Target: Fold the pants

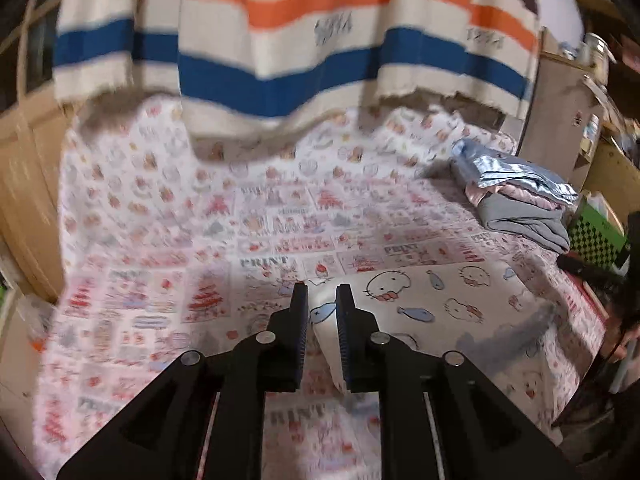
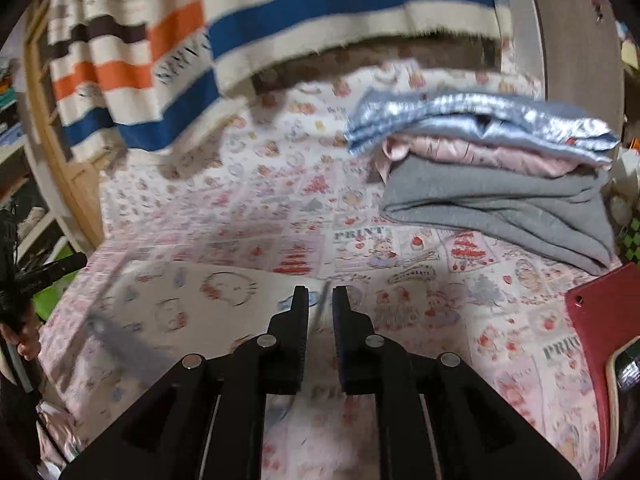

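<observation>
The pants [image 1: 420,300] are white cloth printed with cat faces and blue fish, lying flat on the patterned bed sheet [image 1: 240,220]. My left gripper [image 1: 322,292] hangs over their left corner. A raised fold of that cloth stands in the gap between the jaws, with a sliver of space beside it, so the jaws are open. In the right wrist view the pants [image 2: 192,300] spread to the left. My right gripper [image 2: 320,294] is over their right edge, open, with only a thin strip of cloth edge showing in the gap.
A stack of folded clothes [image 2: 500,184], grey under pink under shiny blue, sits at the back right of the bed [image 1: 520,200]. A striped blanket [image 1: 280,40] hangs behind. A red flat object [image 2: 600,320] lies at the right edge. A person's hand [image 2: 24,340] shows at far left.
</observation>
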### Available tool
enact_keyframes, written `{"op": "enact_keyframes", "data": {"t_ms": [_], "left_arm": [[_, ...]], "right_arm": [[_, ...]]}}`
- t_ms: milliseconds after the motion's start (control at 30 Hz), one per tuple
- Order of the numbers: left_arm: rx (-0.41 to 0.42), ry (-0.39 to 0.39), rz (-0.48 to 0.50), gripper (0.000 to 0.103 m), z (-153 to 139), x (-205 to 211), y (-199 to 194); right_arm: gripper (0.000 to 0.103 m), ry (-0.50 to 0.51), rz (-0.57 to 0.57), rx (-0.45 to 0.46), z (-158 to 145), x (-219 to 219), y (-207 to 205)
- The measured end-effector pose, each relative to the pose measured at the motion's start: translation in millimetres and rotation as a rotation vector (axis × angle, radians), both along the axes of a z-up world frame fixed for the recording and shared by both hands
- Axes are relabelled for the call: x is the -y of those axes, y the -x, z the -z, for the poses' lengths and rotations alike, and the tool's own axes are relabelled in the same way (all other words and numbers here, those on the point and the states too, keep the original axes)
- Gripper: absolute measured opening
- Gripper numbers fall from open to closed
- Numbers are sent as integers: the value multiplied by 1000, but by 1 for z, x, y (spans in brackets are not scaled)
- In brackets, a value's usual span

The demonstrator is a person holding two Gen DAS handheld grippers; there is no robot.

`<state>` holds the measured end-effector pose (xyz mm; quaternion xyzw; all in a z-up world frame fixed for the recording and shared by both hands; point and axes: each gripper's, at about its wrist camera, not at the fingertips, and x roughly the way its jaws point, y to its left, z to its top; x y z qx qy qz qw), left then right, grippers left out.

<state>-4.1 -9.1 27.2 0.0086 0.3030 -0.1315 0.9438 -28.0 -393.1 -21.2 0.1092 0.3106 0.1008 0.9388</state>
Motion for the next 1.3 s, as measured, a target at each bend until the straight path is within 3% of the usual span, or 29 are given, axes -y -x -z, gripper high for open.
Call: {"op": "enact_keyframes", "data": {"t_ms": [67, 167, 300, 433, 533, 600, 700, 900, 1067, 1200, 1300], "left_arm": [[35, 1, 1, 13, -8, 1, 18], [29, 91, 22, 15, -15, -5, 36], [129, 24, -39, 31, -19, 0, 67], [164, 21, -41, 38, -13, 7, 96], [207, -28, -58, 55, -2, 15, 119], [232, -60, -68, 72, 6, 21, 132], [246, -72, -62, 88, 20, 27, 147], [247, -116, -5, 91, 37, 41, 166], [165, -133, 51, 91, 52, 48, 172], [103, -71, 55, 80, 69, 50, 185], [120, -119, 50, 75, 82, 61, 194]], "right_arm": [[12, 3, -19, 52, -15, -2, 21], [12, 7, -43, 131, -38, -7, 49], [12, 20, -64, 192, -54, -14, 81], [12, 45, -79, 193, -42, -29, 103], [12, 29, -91, 157, -21, -38, 115], [12, 43, -93, 150, -7, -45, 123], [12, 91, -113, 133, 11, -59, 135], [12, 65, -106, 105, 32, -61, 147], [12, 49, -78, 91, 37, -51, 147], [12, 73, -70, 111, 36, -56, 150], [12, 105, -67, 120, 40, -63, 155]]}}
